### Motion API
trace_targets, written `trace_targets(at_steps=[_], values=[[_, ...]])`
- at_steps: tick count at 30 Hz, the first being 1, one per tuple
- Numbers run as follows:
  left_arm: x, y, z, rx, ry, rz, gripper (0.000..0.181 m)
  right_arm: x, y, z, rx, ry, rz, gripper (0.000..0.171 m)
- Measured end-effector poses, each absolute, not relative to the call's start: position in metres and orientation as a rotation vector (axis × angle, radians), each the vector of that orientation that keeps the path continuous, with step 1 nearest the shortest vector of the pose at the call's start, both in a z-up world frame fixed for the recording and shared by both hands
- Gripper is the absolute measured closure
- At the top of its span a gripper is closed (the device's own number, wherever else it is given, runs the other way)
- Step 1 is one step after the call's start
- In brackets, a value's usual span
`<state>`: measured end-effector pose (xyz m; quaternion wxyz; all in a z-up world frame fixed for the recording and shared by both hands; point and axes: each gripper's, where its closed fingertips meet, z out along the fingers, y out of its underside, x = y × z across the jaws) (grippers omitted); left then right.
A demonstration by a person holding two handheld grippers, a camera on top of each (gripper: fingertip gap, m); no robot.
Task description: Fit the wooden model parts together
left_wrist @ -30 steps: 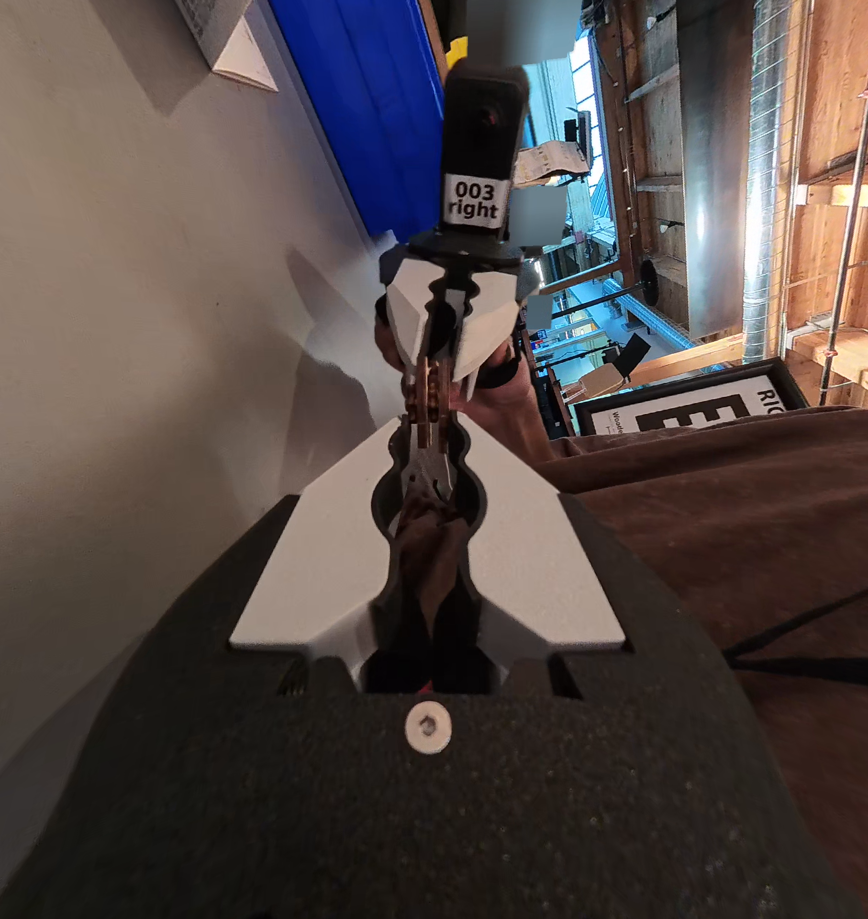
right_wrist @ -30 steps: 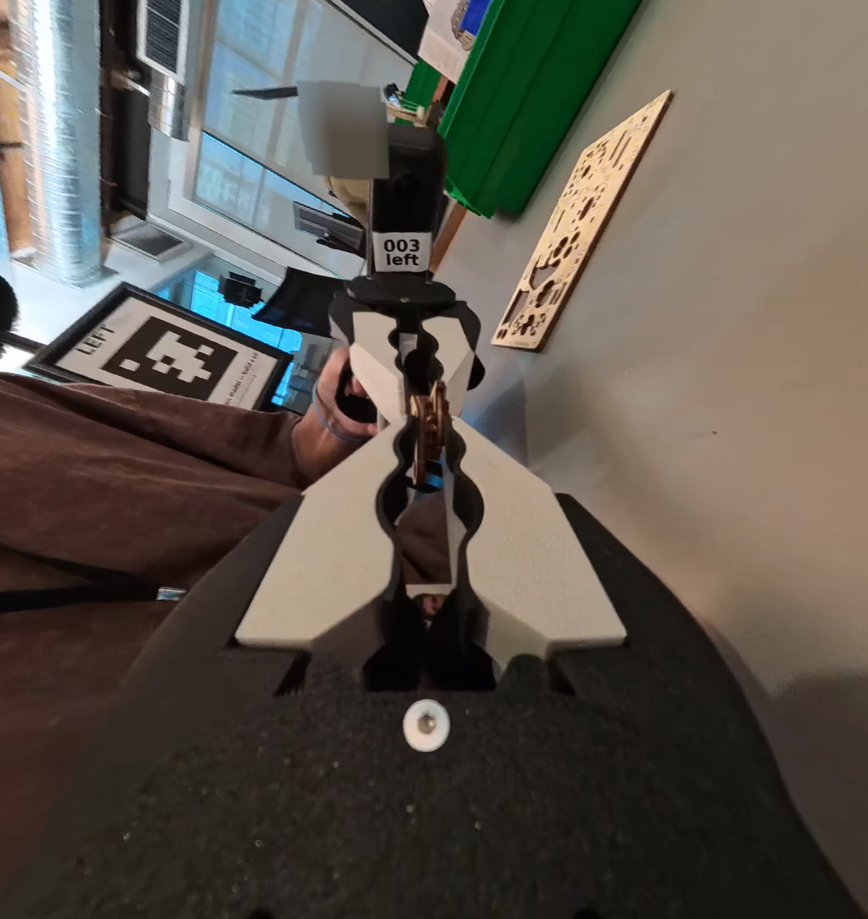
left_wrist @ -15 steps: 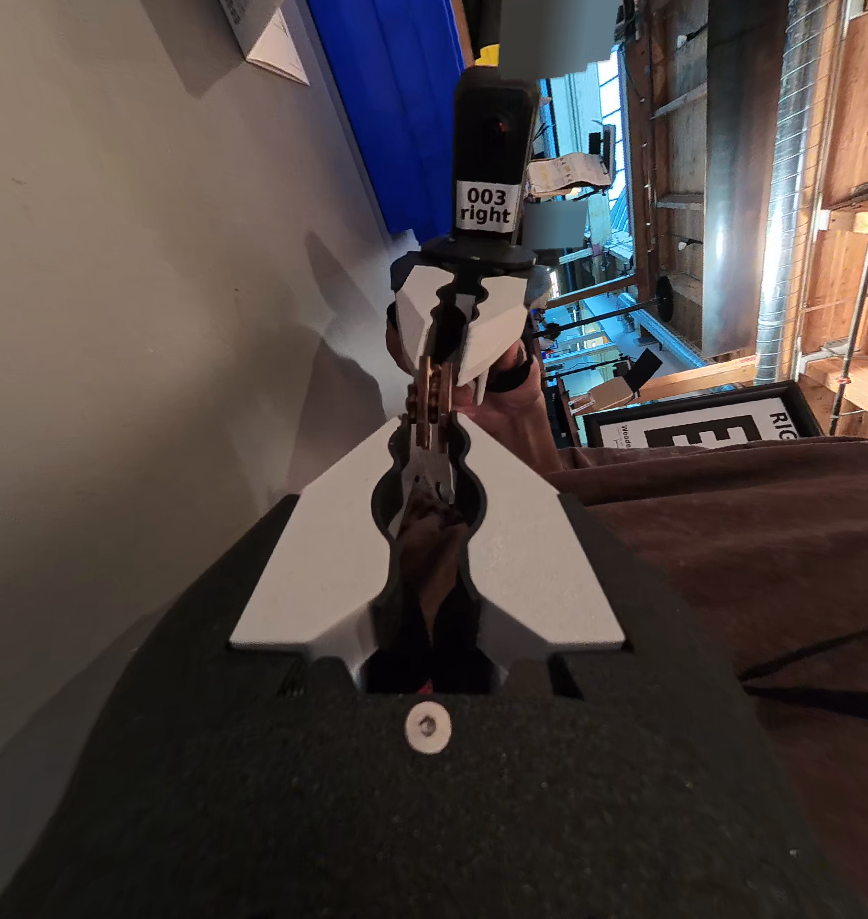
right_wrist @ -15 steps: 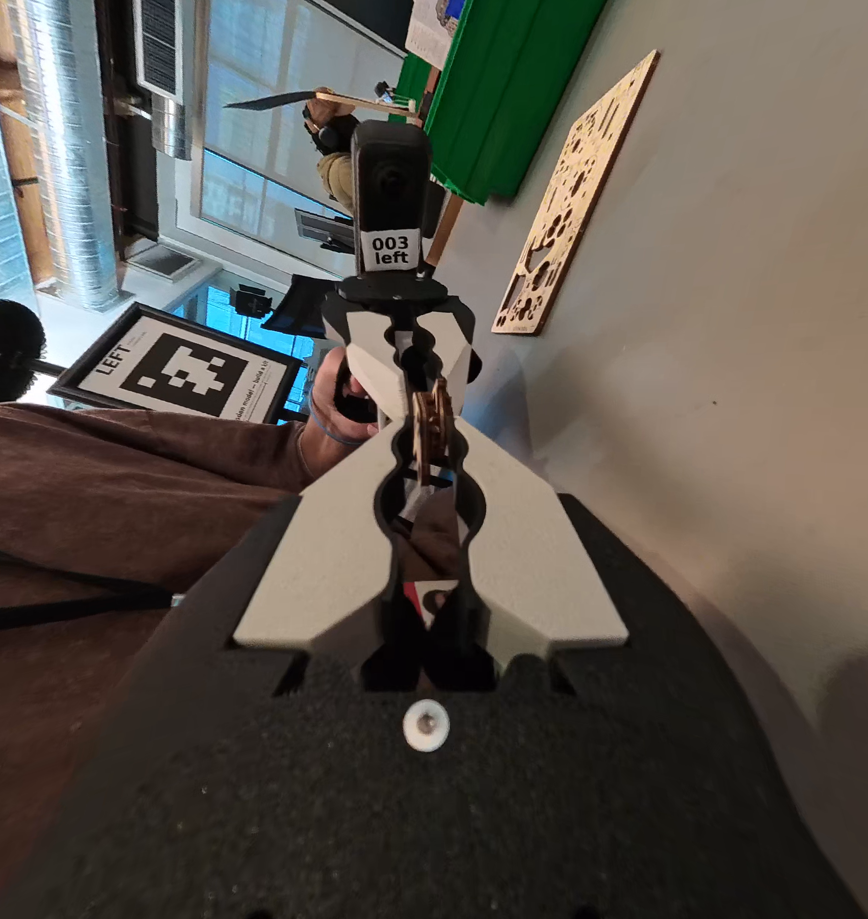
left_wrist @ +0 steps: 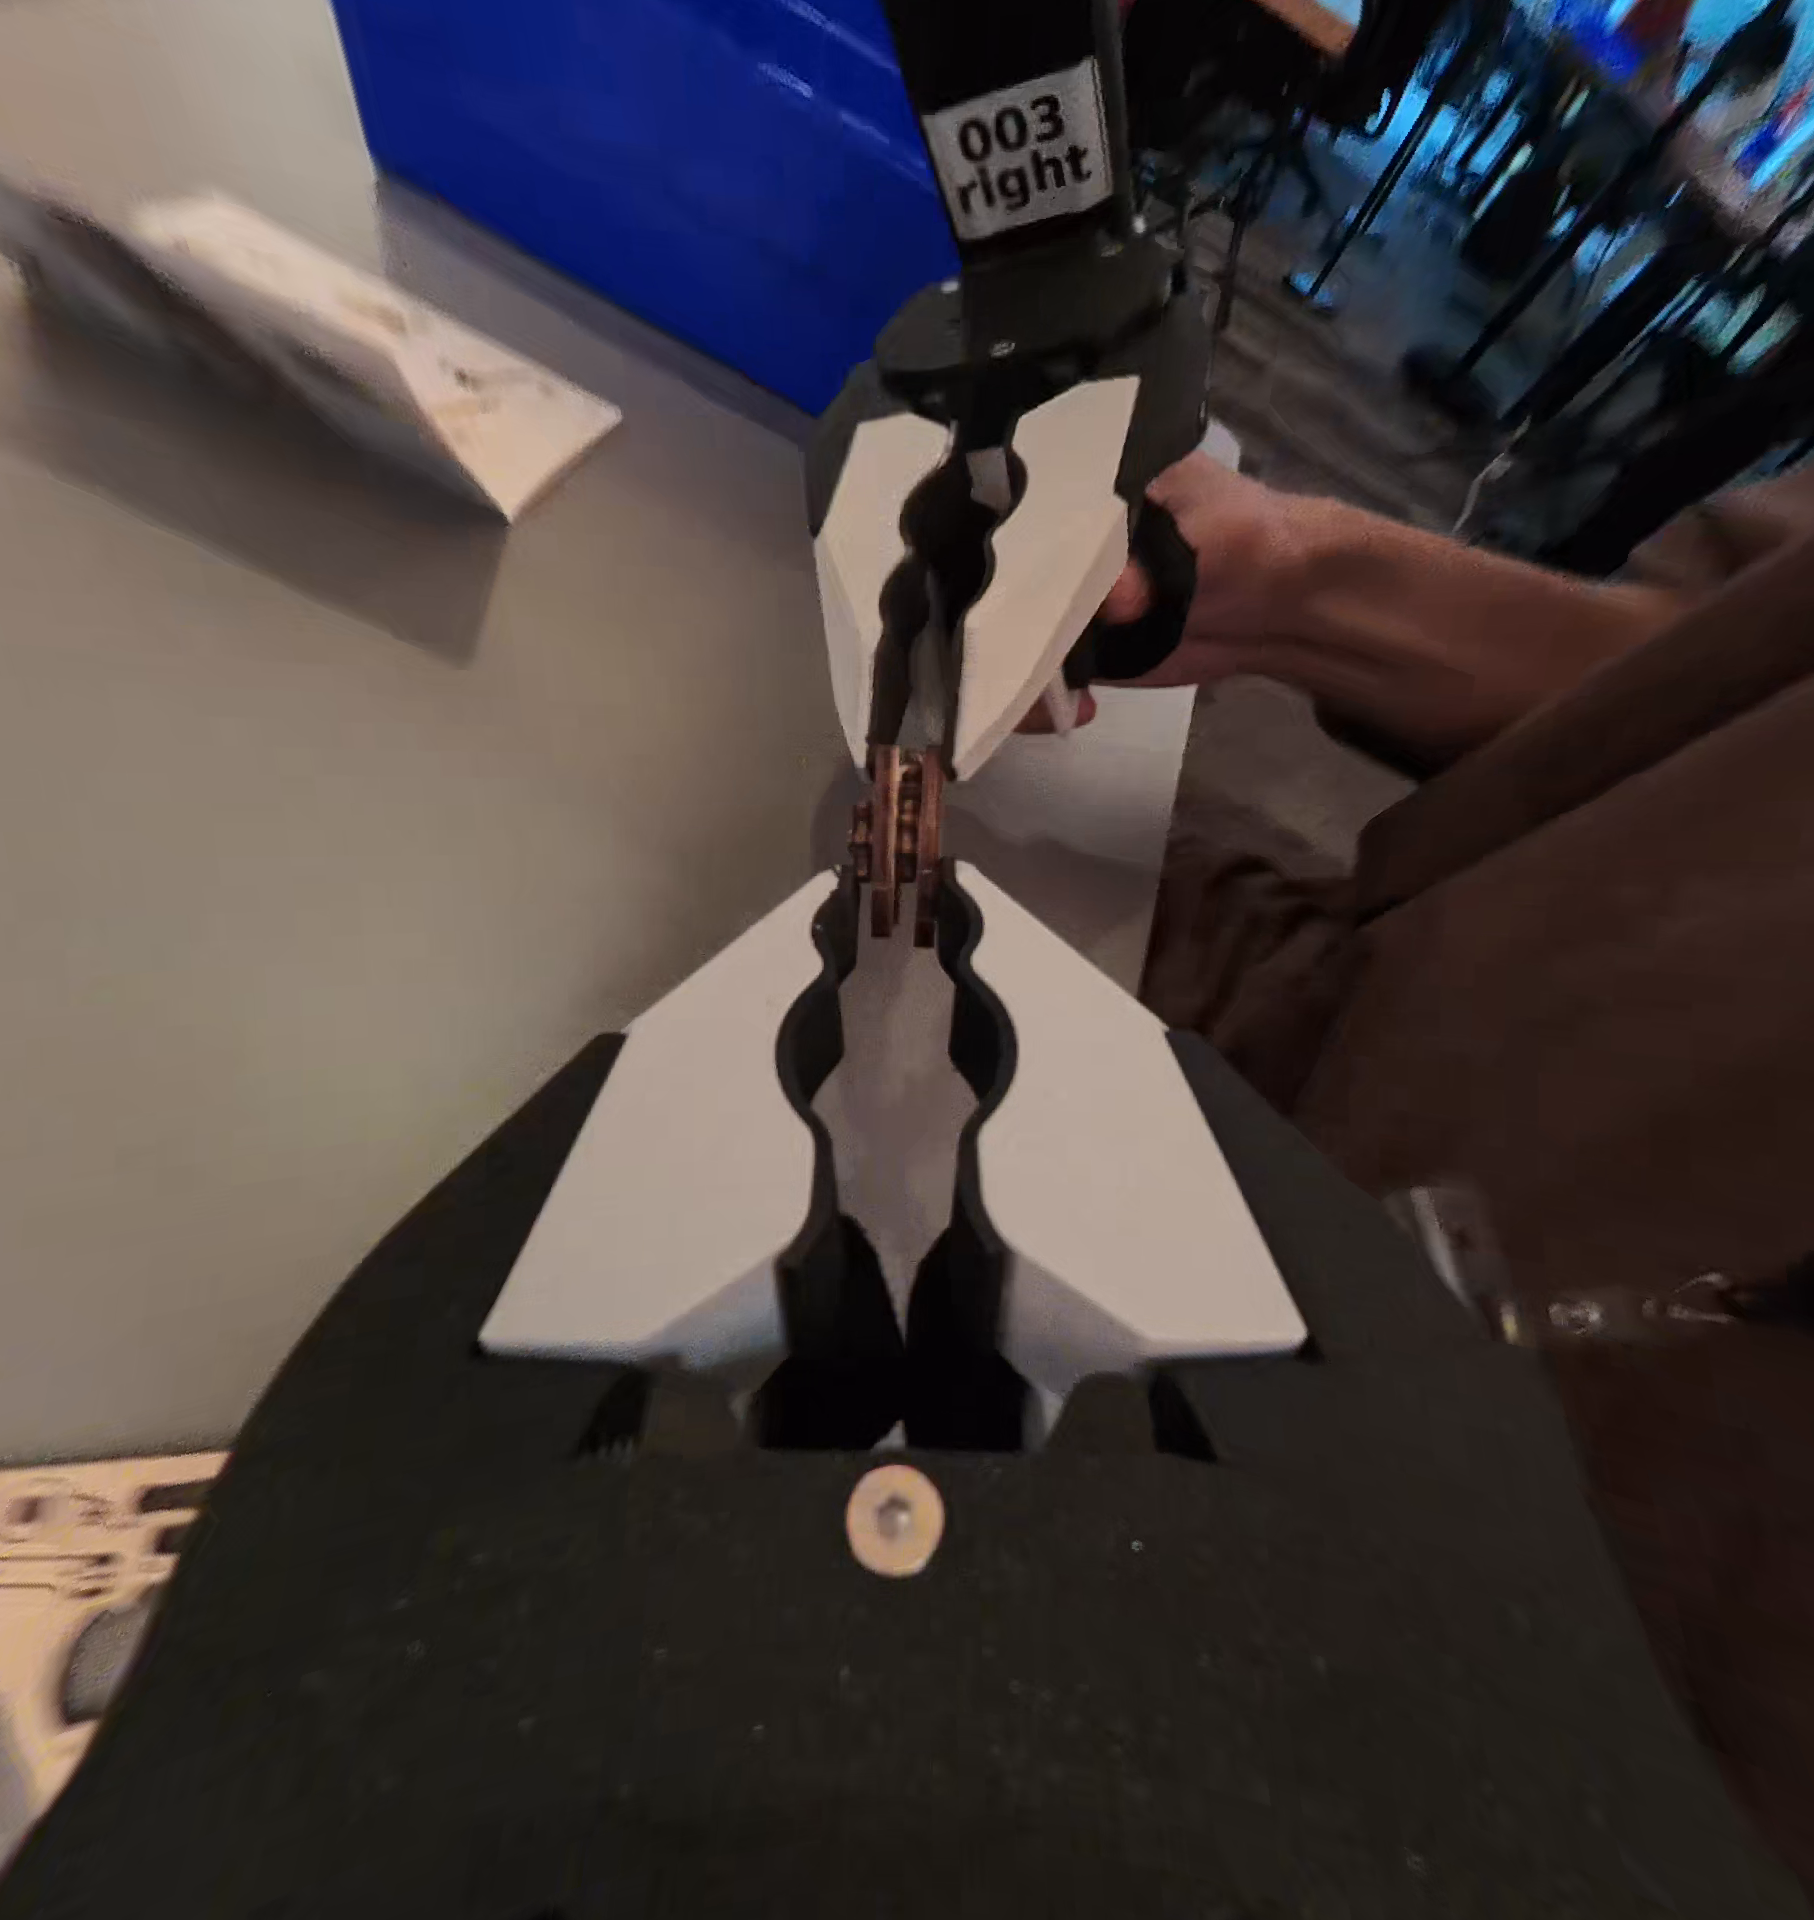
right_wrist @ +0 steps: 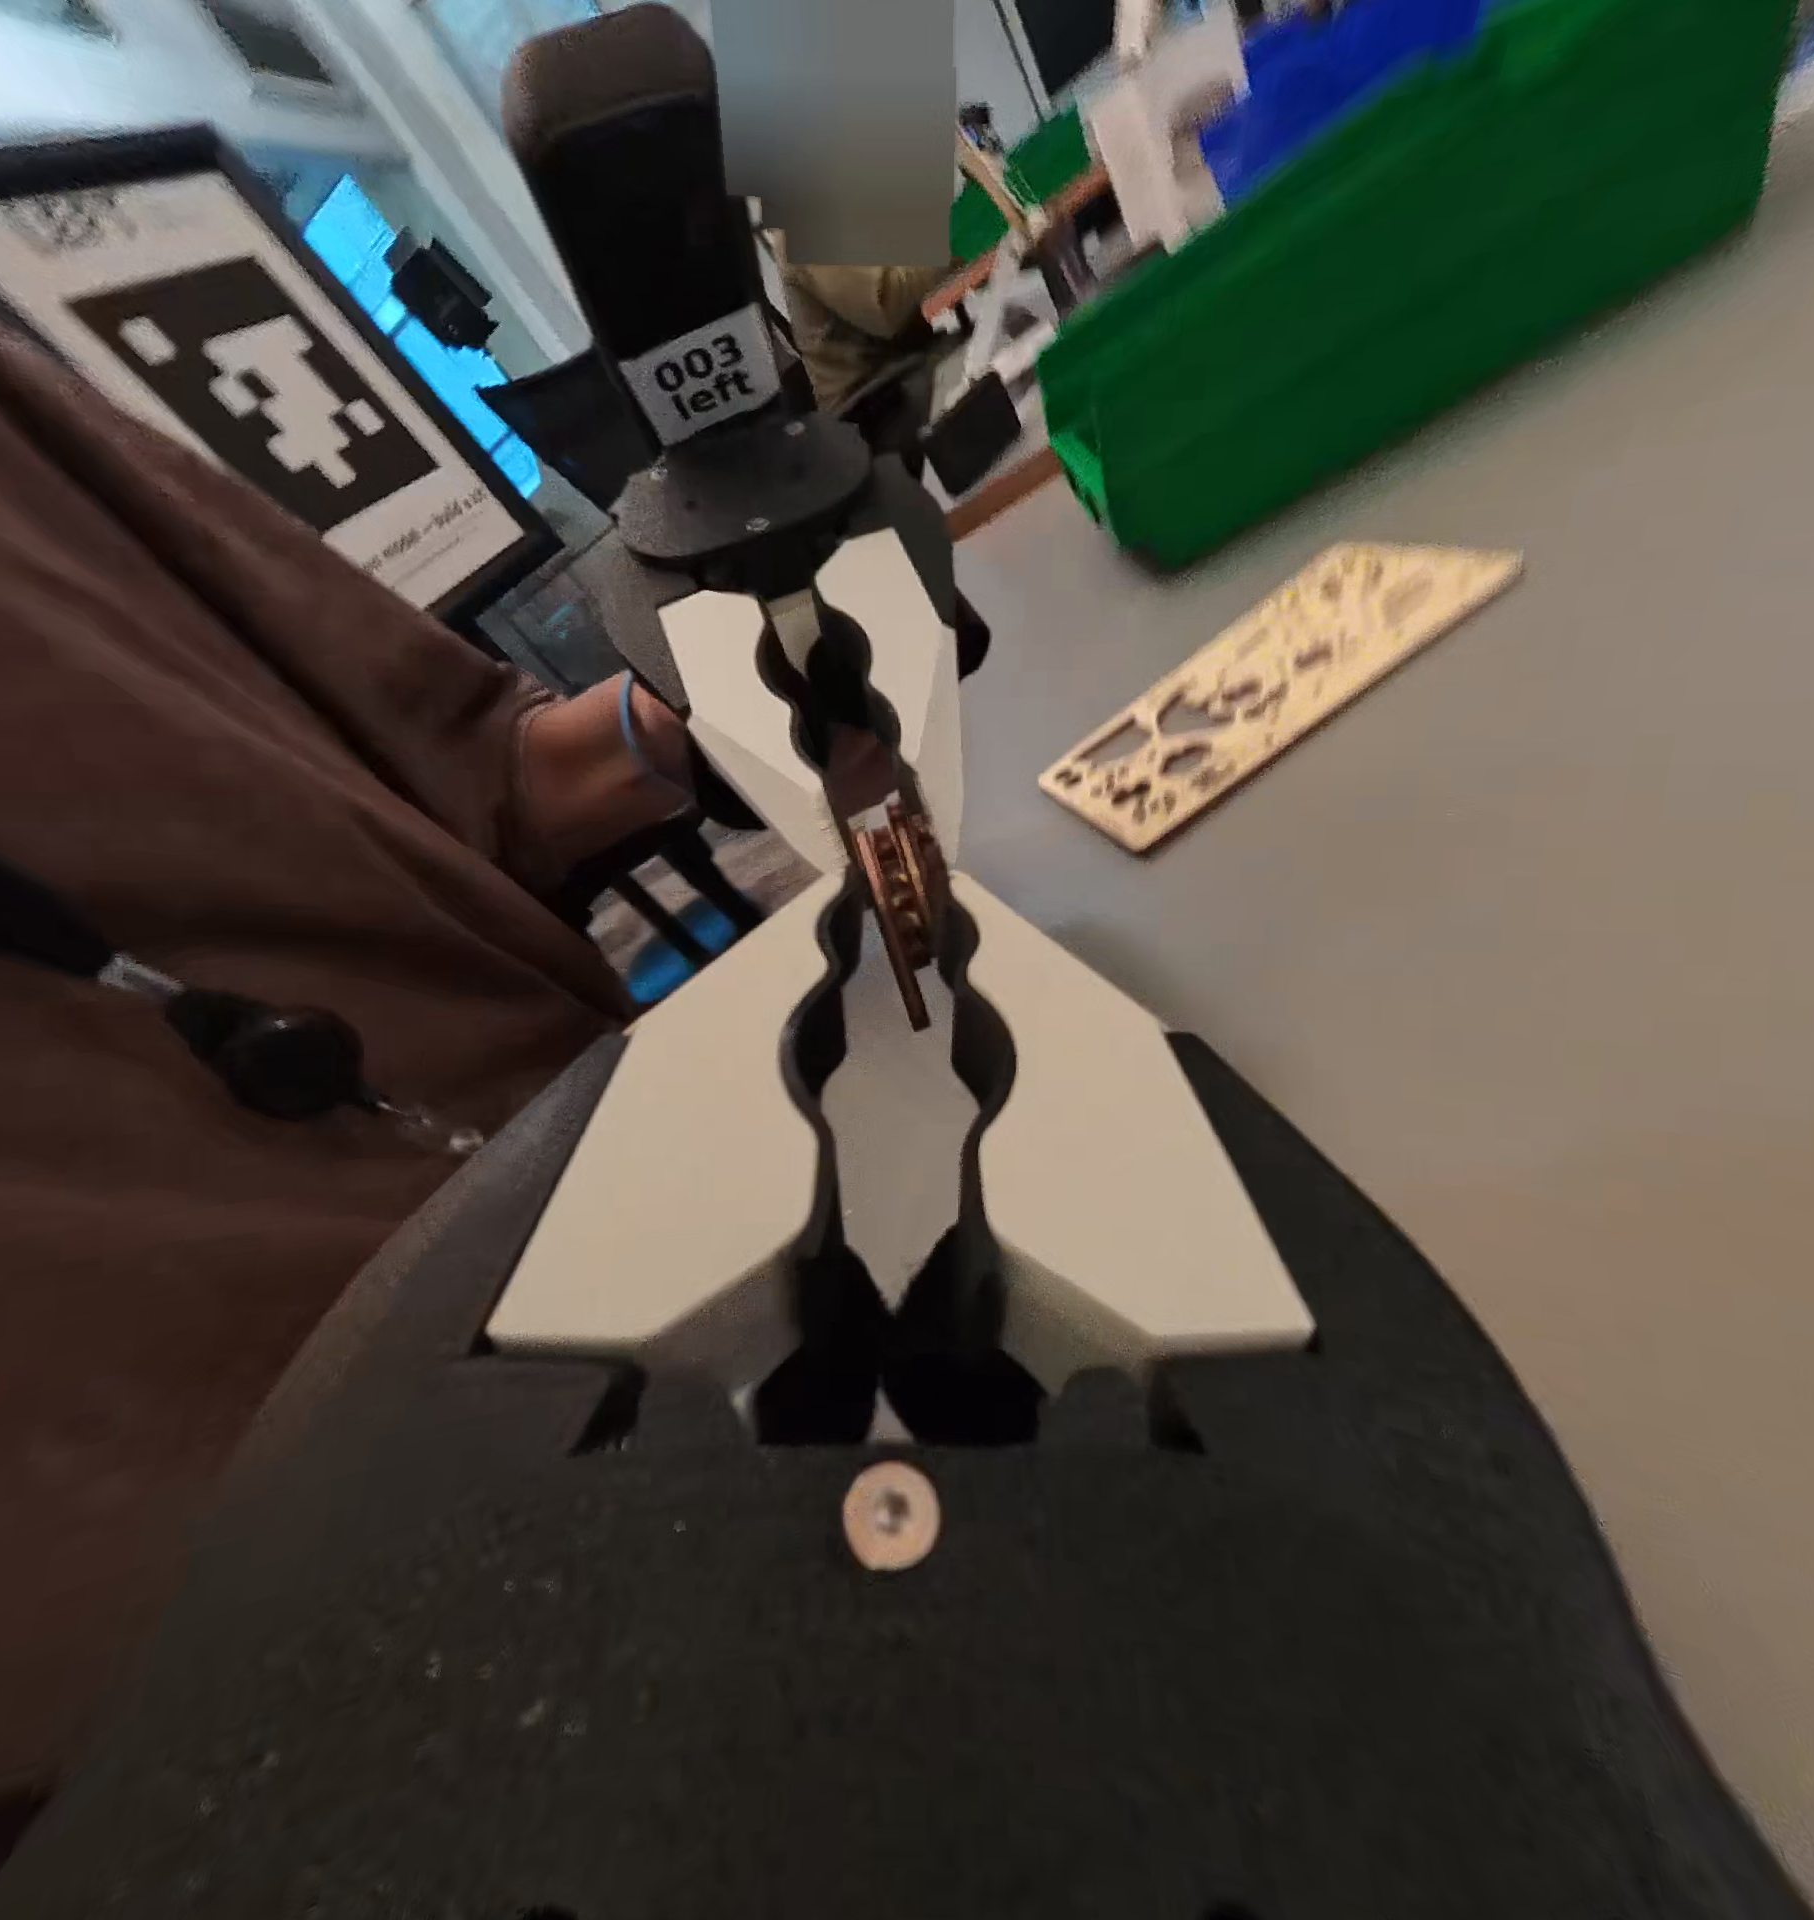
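Observation:
A small assembly of brown wooden toothed parts [left_wrist: 898,842] hangs edge-on above the grey table, pinched from both ends. My left gripper [left_wrist: 892,904] is shut on its near end. My right gripper [left_wrist: 908,753] faces it tip to tip and is shut on the far end. In the right wrist view the same wooden parts [right_wrist: 903,894] sit between my right gripper [right_wrist: 898,899] and the left gripper [right_wrist: 887,821]. One thin disc slants back between the right fingers. How the parts join is hidden by the fingers.
A cut-out wooden sheet [right_wrist: 1287,696] lies on the table before a green bin [right_wrist: 1402,343]. A blue bin [left_wrist: 622,156] and a blurred booklet [left_wrist: 311,343] are at the far left. Another wooden sheet [left_wrist: 51,1538] lies near. A person's brown clothing [left_wrist: 1609,935] fills one side. Left and right tips are no more than a few centimetres apart.
Both grippers have rolled about a quarter turn together, so the table now lies level in both views. They still hold the wooden parts tip to tip. The background is motion-blurred.

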<state>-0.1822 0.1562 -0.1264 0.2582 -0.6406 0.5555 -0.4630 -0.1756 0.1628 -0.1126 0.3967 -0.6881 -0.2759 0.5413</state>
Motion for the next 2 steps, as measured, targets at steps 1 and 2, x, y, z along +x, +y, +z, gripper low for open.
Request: trace_targets(at_steps=[1,2], values=[[-0.1827,0.1562,-0.1208,-1.686,1.534,-1.207,0.169,-0.1762,0.162,-0.1066,-1.677,-0.74,1.319,0.159],[-0.1832,0.156,-0.1156,-1.644,1.557,-1.167,0.169,-0.1769,0.1611,-0.1013,-1.616,-0.769,1.271,0.159]])
